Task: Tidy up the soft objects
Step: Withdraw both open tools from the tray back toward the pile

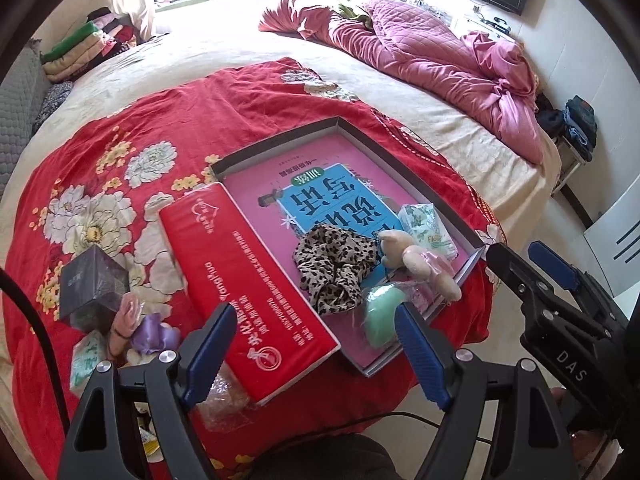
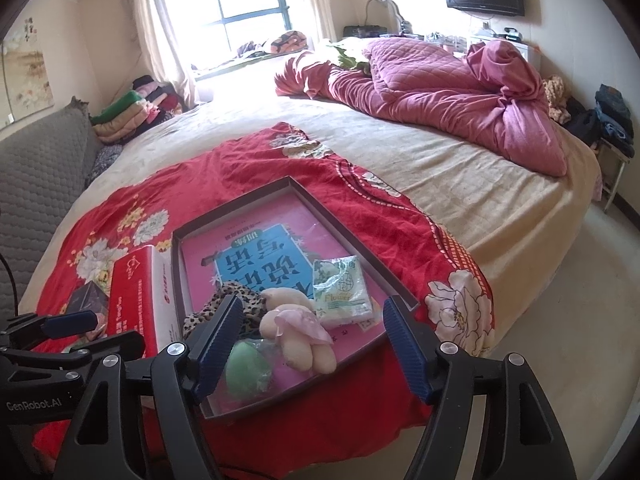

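A shallow grey tray (image 1: 280, 145) with a pink book lining it lies on the red floral cloth (image 1: 120, 140). In it are a leopard-print scrunchie (image 1: 336, 264), a beige plush toy (image 1: 420, 260), a green sponge (image 1: 380, 316) and a tissue pack (image 1: 428, 228). My left gripper (image 1: 316, 356) hovers open over the tray's near edge, holding nothing. In the right wrist view the right gripper (image 2: 312, 348) is open above the plush toy (image 2: 296, 328) and the sponge (image 2: 246, 368), touching neither. The scrunchie (image 2: 236, 300) and the tissue pack (image 2: 344, 292) lie just beyond.
A long red box (image 1: 248, 280) lies against the tray's left side. Further left sit a dark box (image 1: 92, 280), a purple scrunchie (image 1: 154, 332) and another tissue pack (image 1: 86, 356). A pink quilt (image 1: 440, 56) is heaped at the bed's far right.
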The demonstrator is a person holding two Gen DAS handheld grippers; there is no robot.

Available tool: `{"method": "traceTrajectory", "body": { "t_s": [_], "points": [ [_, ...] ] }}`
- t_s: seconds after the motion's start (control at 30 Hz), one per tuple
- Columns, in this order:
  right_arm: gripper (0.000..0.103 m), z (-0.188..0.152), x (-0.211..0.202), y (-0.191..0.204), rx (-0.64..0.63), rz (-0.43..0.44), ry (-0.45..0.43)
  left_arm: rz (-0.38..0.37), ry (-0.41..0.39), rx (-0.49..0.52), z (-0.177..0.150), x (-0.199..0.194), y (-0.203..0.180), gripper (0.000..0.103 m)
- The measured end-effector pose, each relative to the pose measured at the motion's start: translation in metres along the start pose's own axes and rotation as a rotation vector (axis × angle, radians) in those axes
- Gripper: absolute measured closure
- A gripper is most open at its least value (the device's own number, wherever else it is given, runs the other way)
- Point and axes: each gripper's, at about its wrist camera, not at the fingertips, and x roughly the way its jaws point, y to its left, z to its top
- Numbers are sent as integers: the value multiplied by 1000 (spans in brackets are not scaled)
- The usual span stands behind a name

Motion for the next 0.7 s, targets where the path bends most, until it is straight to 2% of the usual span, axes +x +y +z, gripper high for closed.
{"method": "traceTrajectory", "body": {
  "t_s": [0.7],
  "points": [
    [26, 3, -32, 37, -73, 9, -45, 56, -64, -54, -22, -43, 34, 22]
  ]
}}
